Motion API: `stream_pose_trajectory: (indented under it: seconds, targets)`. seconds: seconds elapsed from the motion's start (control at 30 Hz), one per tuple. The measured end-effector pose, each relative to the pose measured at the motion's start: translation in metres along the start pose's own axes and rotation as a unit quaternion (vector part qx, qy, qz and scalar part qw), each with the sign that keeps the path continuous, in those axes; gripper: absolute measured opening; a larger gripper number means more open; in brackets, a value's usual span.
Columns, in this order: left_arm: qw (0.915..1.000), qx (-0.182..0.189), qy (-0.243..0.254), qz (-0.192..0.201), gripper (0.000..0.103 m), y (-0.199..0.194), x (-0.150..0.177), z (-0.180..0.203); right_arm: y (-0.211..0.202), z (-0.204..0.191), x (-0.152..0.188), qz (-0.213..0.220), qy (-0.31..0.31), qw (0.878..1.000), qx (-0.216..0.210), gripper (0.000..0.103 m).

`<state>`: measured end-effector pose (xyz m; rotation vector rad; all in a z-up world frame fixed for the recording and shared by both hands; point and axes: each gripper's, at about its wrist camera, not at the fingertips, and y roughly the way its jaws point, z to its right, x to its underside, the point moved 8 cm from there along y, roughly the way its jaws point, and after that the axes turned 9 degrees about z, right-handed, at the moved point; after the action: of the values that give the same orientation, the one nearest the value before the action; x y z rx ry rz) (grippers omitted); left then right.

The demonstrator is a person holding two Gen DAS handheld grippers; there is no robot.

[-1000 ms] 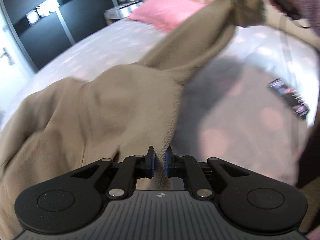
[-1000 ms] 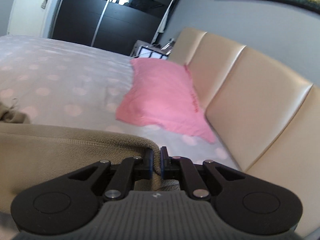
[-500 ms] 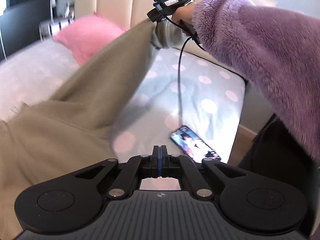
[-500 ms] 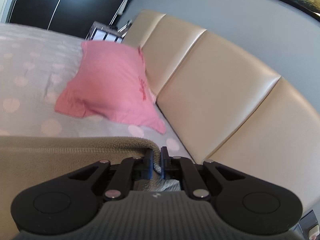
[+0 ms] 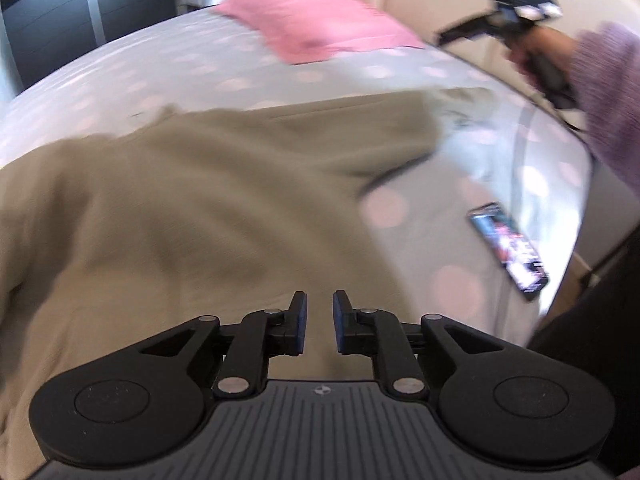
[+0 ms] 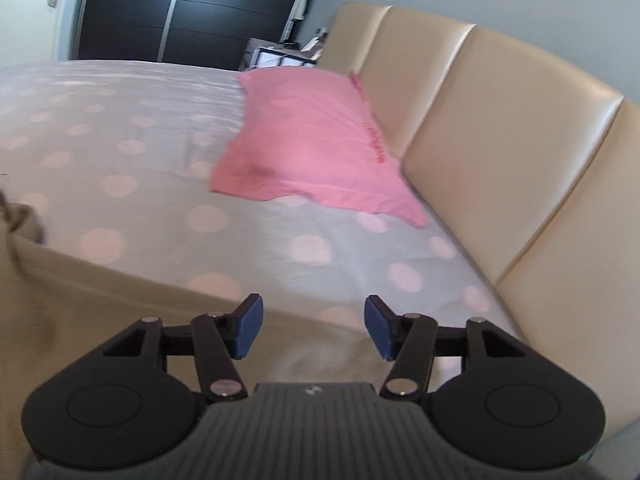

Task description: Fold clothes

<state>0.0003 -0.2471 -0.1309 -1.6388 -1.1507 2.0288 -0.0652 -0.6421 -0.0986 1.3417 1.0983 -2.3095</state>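
Fingers of both the left gripper and right gripper were released over the beige garment, so regrasping its 12 o'clock edge squarely seemed best.

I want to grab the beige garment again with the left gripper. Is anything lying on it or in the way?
Nothing visible: the left gripper hangs open right over the beige garment. The phone lies off to the right on the bedsheet, clear of the cloth.
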Motion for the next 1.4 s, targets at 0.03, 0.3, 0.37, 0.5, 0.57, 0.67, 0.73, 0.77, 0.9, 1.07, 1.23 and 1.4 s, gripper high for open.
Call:
stream_pose_trajectory:
  seconds: [0.03, 0.3, 0.37, 0.5, 0.57, 0.67, 0.73, 0.77, 0.9, 1.07, 1.23, 1.4]
  targets:
    - [0.9999, -0.013, -0.006, 0.0, 0.014, -0.007, 0.002, -0.012, -0.006, -0.011, 0.004, -0.004, 0.005, 1.0, -0.016, 0.062]
    - [0.9912, -0.119, -0.057, 0.008, 0.023, -0.062, 0.031, -0.106, -0.062, -0.103, 0.051, -0.062, 0.042, 0.985, -0.154, 0.067]
    - [0.9874, -0.142, -0.068, 0.011, 0.028, -0.073, 0.04, -0.126, -0.078, -0.124, 0.063, -0.076, 0.036, 0.981, -0.177, 0.068]
    - [0.9802, -0.18, -0.081, 0.019, 0.047, -0.09, 0.055, -0.159, -0.109, -0.157, 0.084, -0.103, 0.04, 0.969, -0.22, 0.072]
    - [0.9754, -0.203, -0.085, 0.013, 0.048, -0.094, 0.064, -0.178, -0.124, -0.169, 0.097, -0.118, 0.048, 0.963, -0.238, 0.073]
    - [0.9671, -0.231, -0.106, -0.005, 0.051, -0.095, 0.08, -0.205, -0.146, -0.188, 0.12, -0.145, 0.06, 0.952, -0.264, 0.073]
    - [0.9613, -0.241, -0.132, -0.012, 0.052, -0.099, 0.092, -0.224, -0.158, -0.197, 0.138, -0.173, 0.073, 0.941, -0.28, 0.073]
    - [0.9582, -0.245, -0.147, -0.015, 0.052, -0.1, 0.098, -0.233, -0.164, -0.202, 0.148, -0.187, 0.077, 0.937, -0.286, 0.073]
    - [0.9463, -0.224, -0.231, -0.03, 0.053, -0.102, 0.12, -0.256, -0.187, -0.218, 0.186, -0.241, 0.091, 0.919, -0.297, 0.074]
    - [0.9381, -0.169, -0.296, -0.059, 0.06, -0.085, 0.141, -0.266, -0.205, -0.226, 0.227, -0.302, 0.125, 0.899, -0.293, 0.075]
    - [0.9371, -0.167, -0.29, -0.099, 0.062, -0.068, 0.158, -0.275, -0.221, -0.243, 0.259, -0.348, 0.159, 0.872, -0.305, 0.076]
    - [0.9369, -0.177, -0.272, -0.129, 0.062, -0.056, 0.172, -0.275, -0.242, -0.276, 0.266, -0.333, 0.137, 0.87, -0.337, 0.056]
